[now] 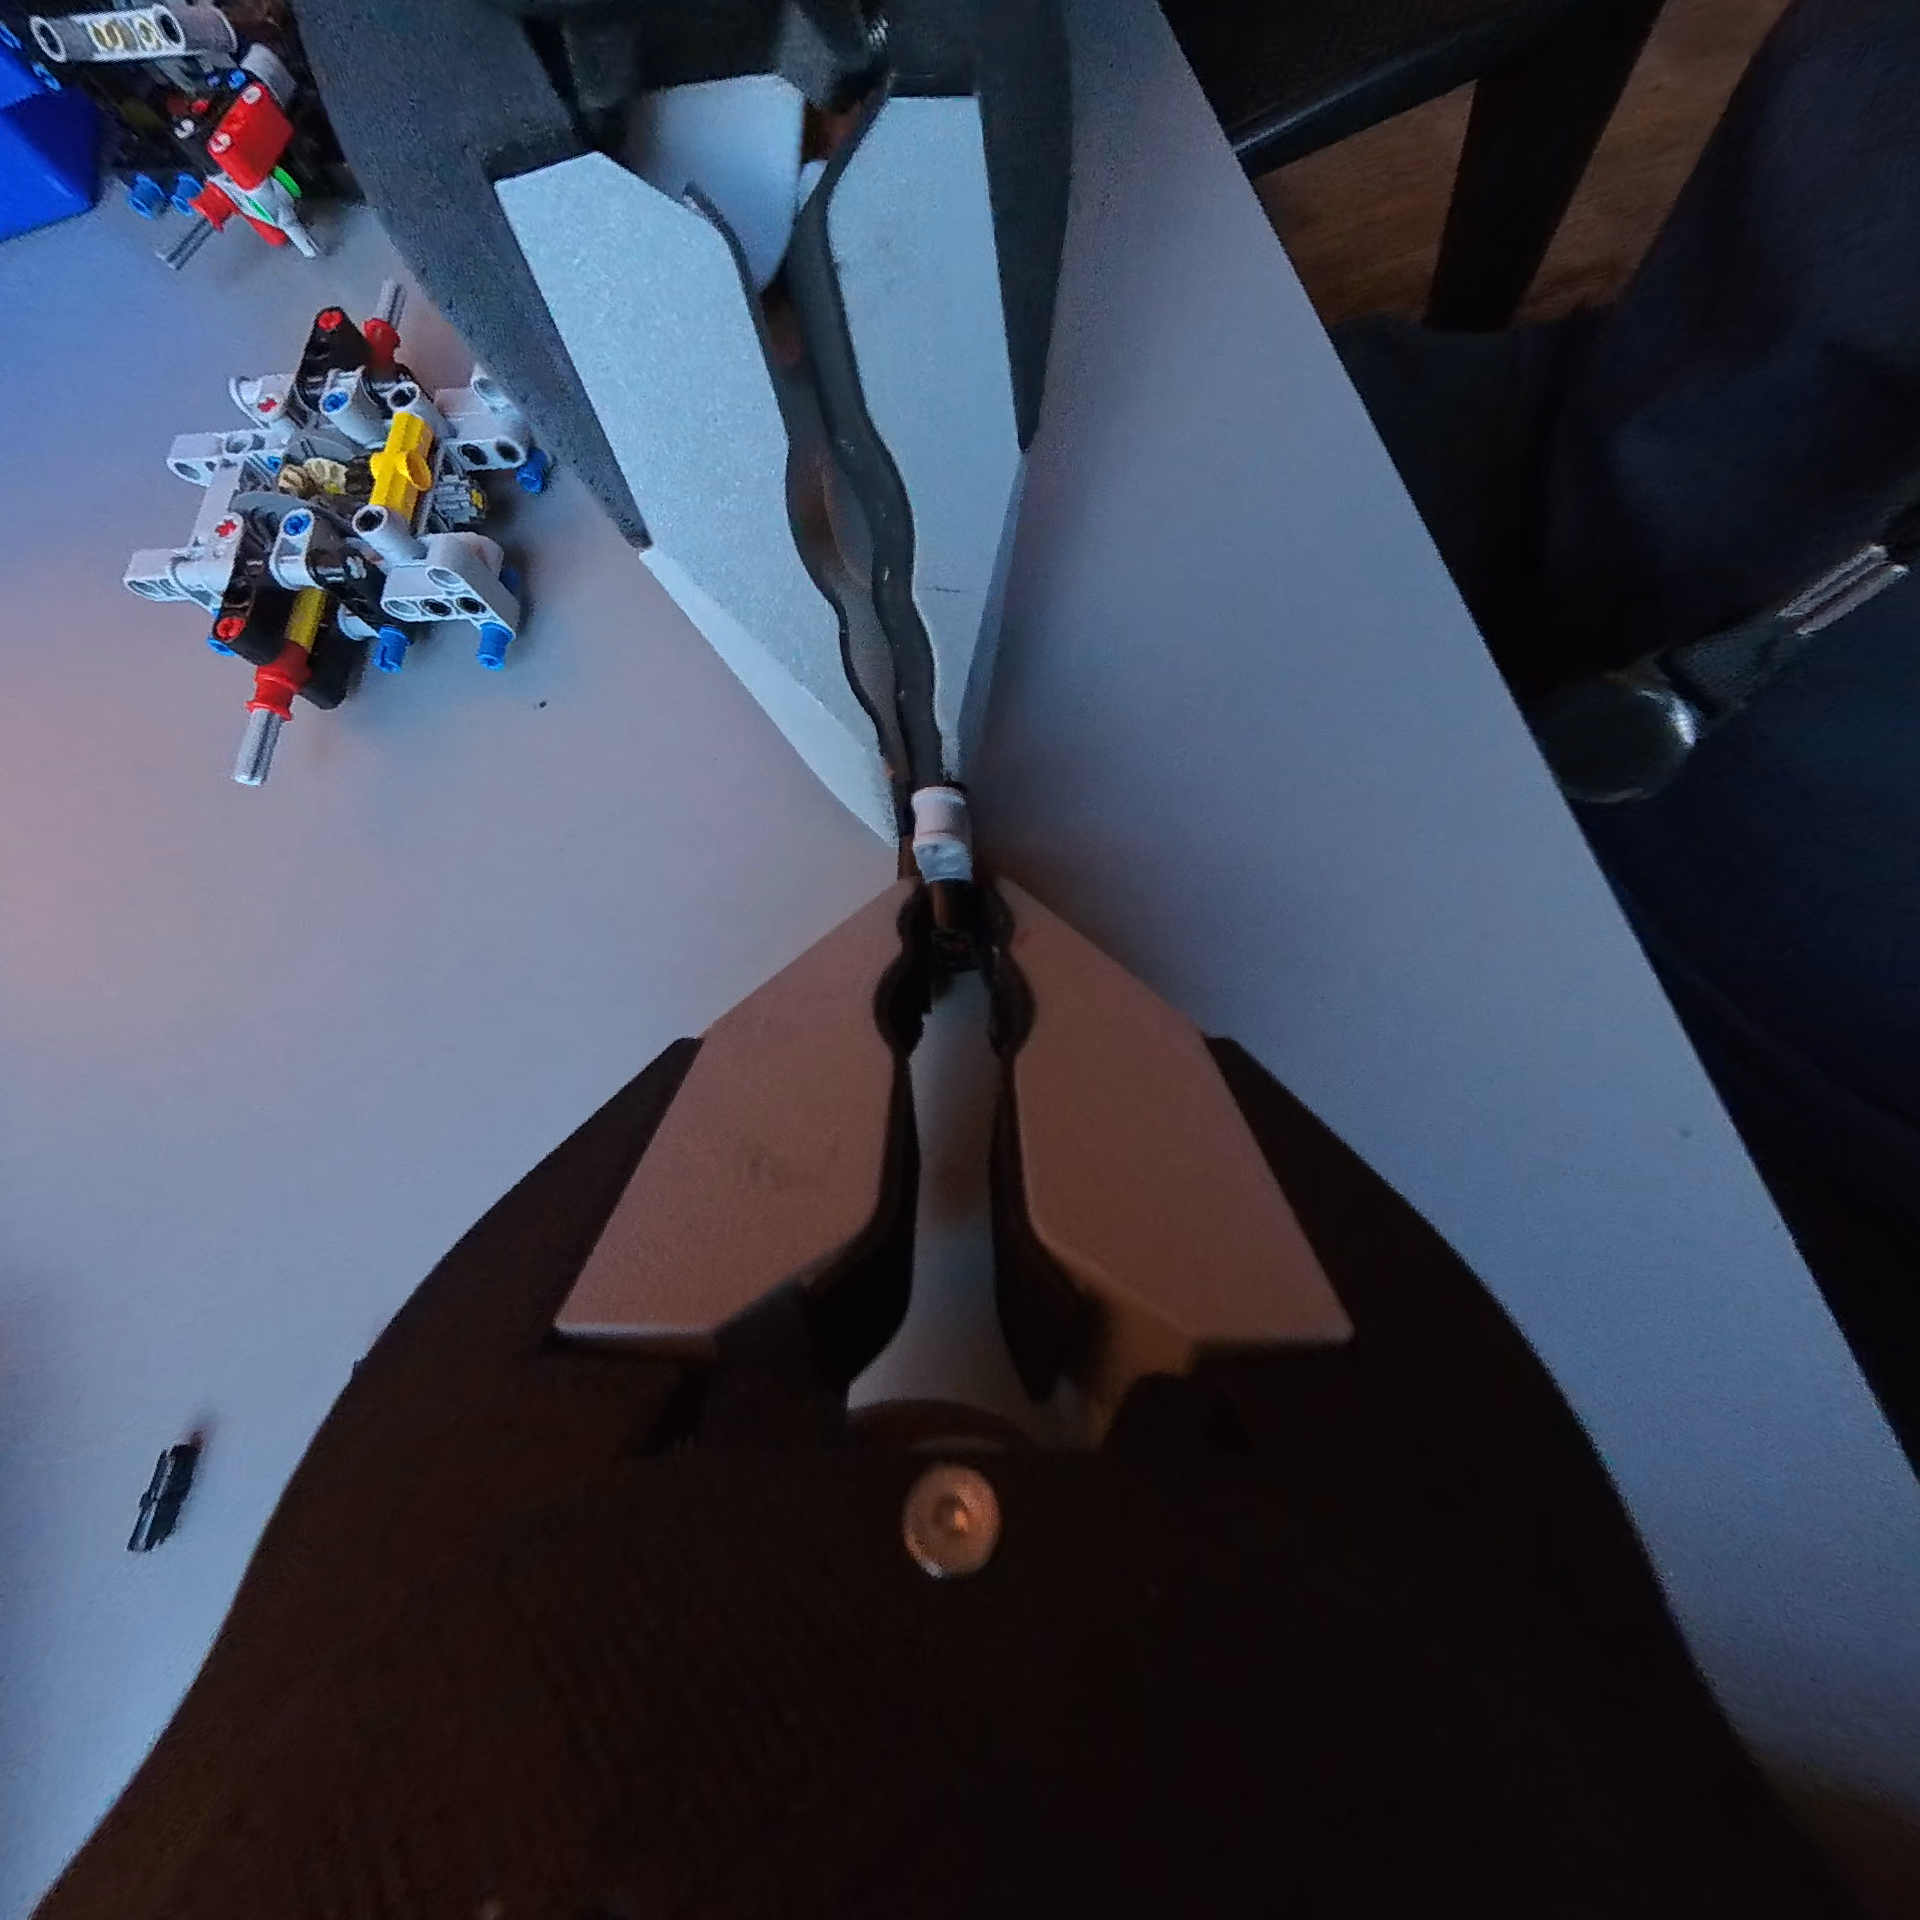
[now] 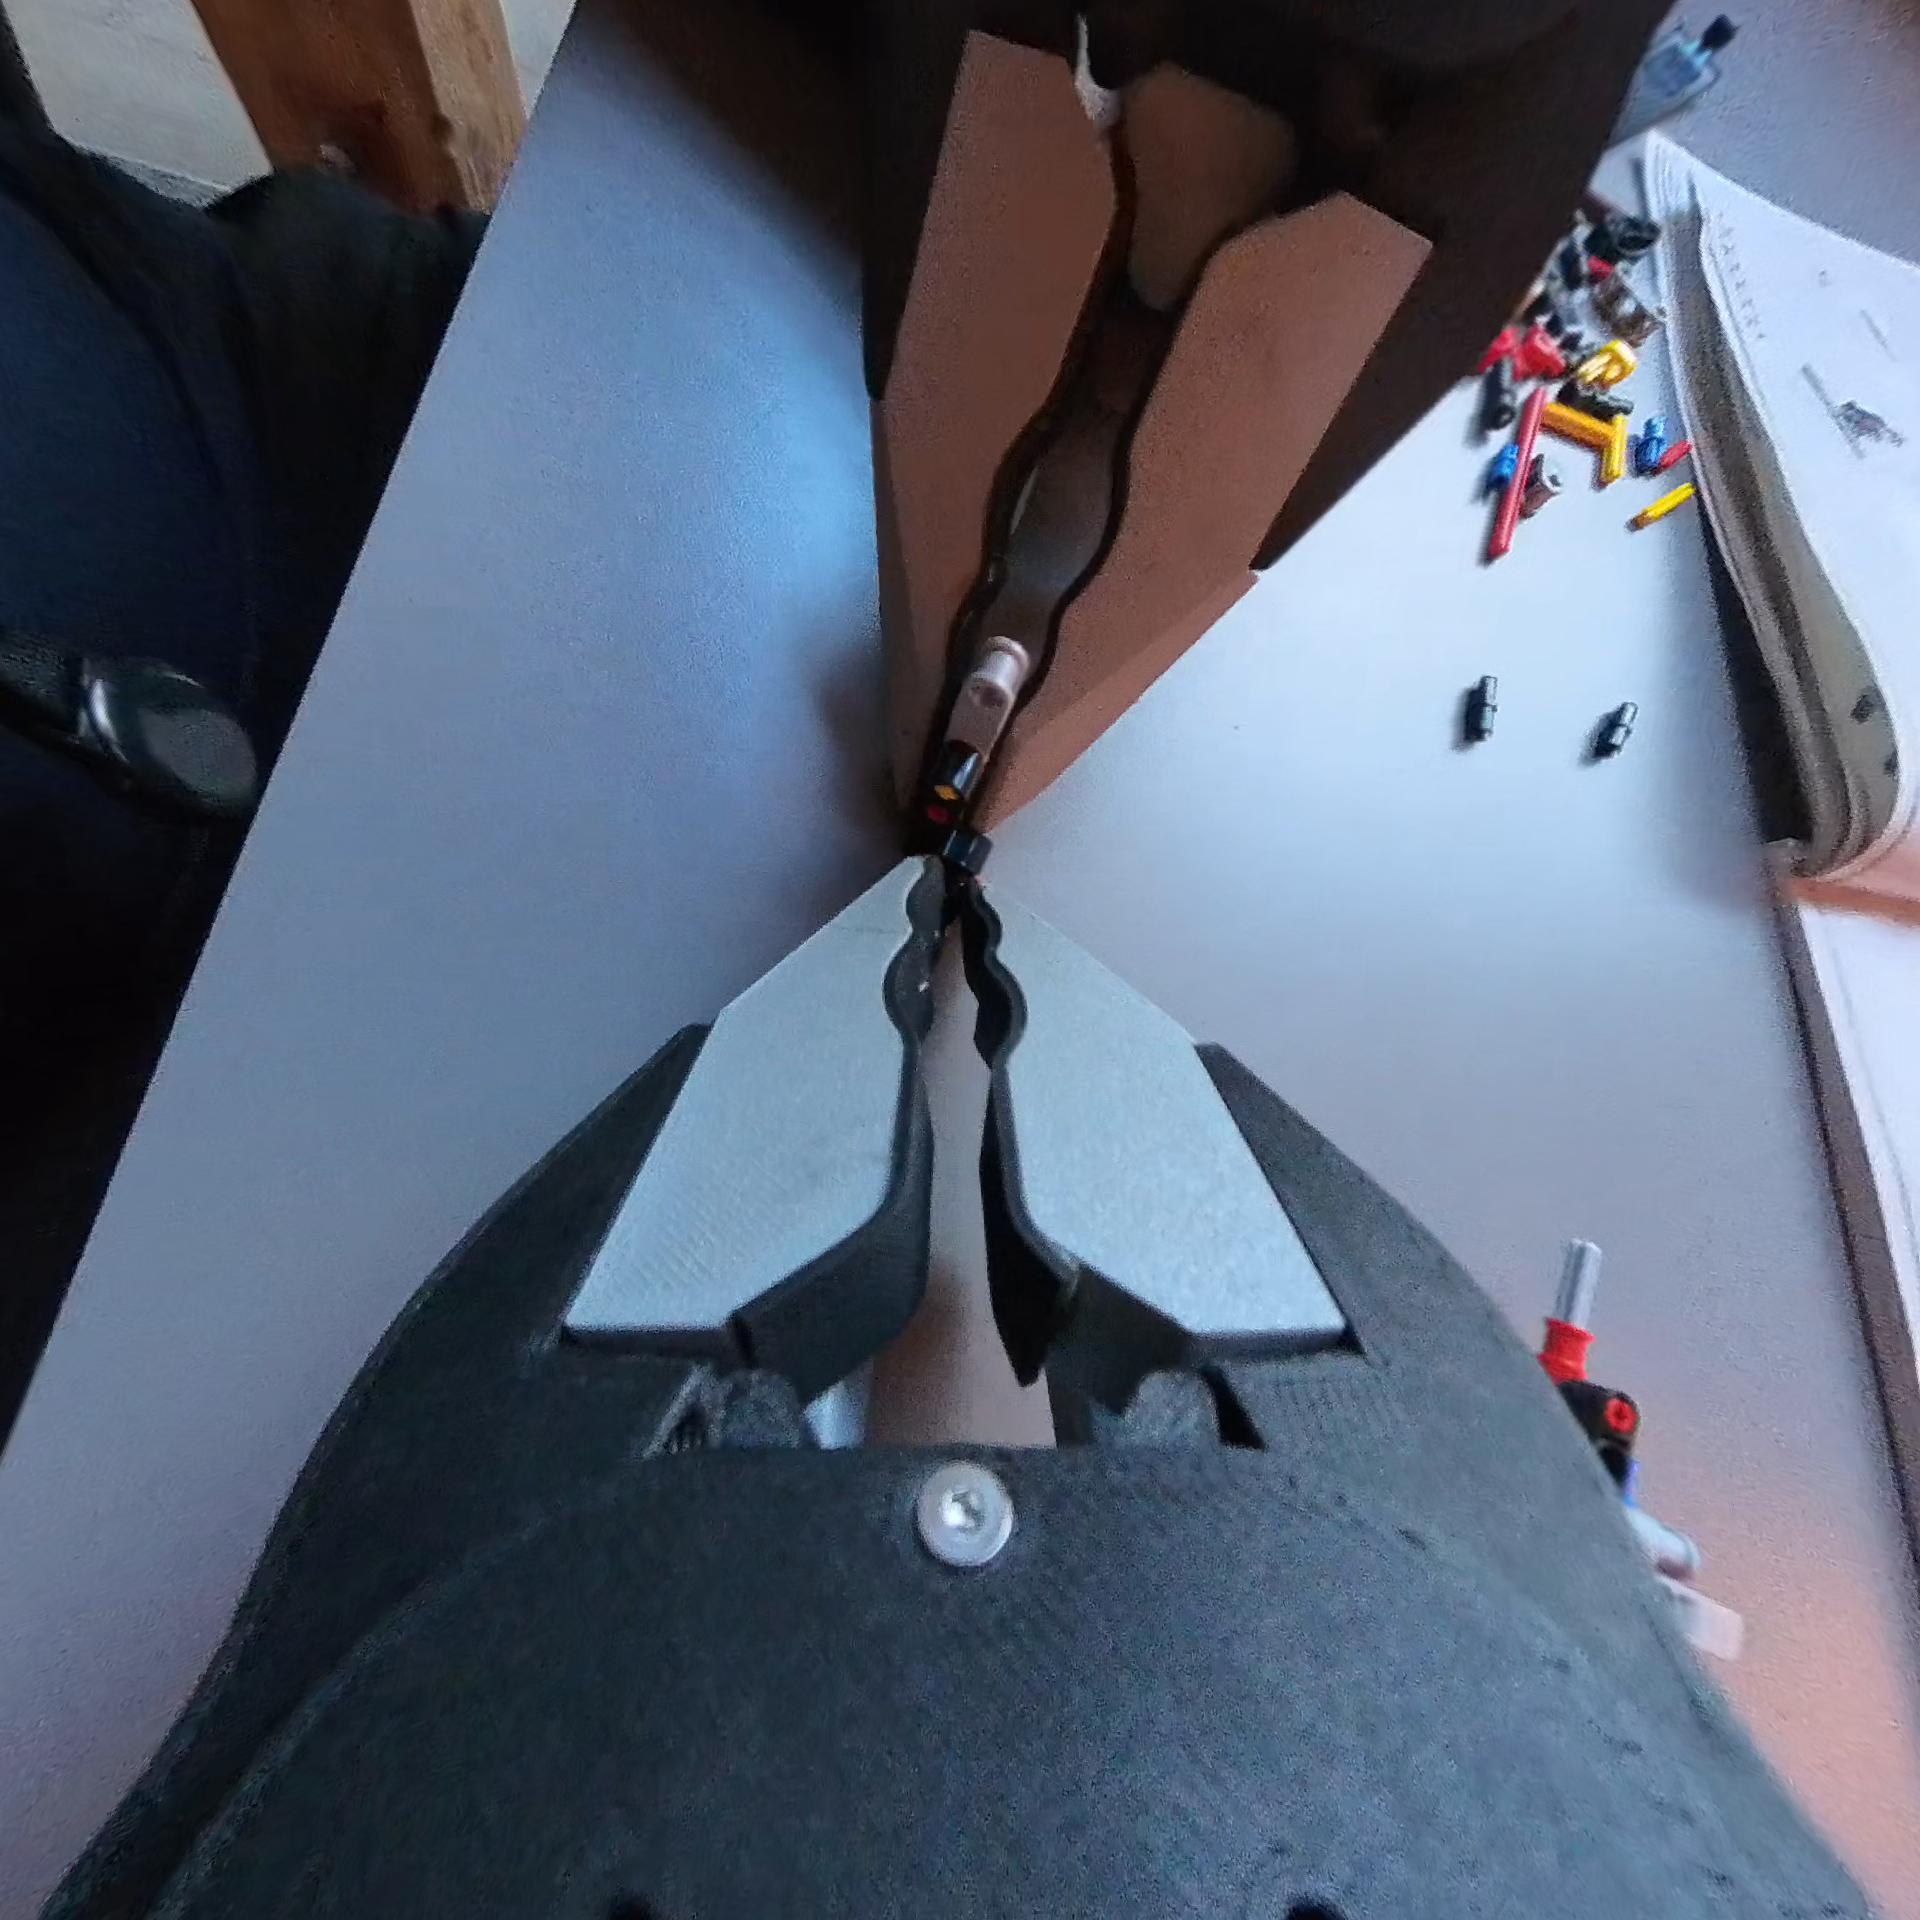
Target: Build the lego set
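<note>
The left gripper (image 1: 951, 914), with tan fingers, is clamped on a small black-and-white plastic connector piece (image 1: 940, 847) above the pale grey surface (image 1: 416, 1039). The right gripper (image 2: 951, 883), with grey fingers, meets it tip to tip, its fingers pinched on a small black pin (image 2: 964, 850) at that piece's end. A multicoloured brick assembly (image 1: 332, 520) lies well apart.

Two close wrist views, angled down, facing each other, sharing the white table (image 1: 312, 1039) edge

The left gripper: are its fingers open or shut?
Shut: the left gripper clamps a small black-and-white part at its fingertips.
</note>
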Demonstrator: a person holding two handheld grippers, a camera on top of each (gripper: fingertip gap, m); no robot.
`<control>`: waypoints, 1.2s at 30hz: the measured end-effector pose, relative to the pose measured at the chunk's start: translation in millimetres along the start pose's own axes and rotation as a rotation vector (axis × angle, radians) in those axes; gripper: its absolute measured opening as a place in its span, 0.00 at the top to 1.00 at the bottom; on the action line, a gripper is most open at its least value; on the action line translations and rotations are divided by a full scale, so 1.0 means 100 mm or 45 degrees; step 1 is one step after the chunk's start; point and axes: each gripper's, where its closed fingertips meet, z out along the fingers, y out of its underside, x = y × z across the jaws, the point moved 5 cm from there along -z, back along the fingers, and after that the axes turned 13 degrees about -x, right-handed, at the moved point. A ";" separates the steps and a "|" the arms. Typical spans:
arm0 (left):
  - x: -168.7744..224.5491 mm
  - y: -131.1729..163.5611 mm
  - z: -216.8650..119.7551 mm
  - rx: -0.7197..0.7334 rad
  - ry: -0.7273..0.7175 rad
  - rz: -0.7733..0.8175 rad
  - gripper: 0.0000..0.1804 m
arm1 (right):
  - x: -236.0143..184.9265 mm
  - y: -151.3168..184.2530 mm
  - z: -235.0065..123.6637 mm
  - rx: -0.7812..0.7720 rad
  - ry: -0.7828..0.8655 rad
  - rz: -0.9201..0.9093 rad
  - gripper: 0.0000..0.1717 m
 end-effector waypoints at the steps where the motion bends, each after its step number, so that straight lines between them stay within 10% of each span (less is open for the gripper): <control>1: 0.00 0.00 0.00 -0.001 -0.007 -0.002 0.97 | 0.00 0.00 0.00 -0.003 -0.002 0.020 1.00; 36: 0.33 -0.18 0.10 0.080 -0.398 0.496 0.97 | -0.25 0.00 -0.08 0.042 -0.385 -0.001 0.87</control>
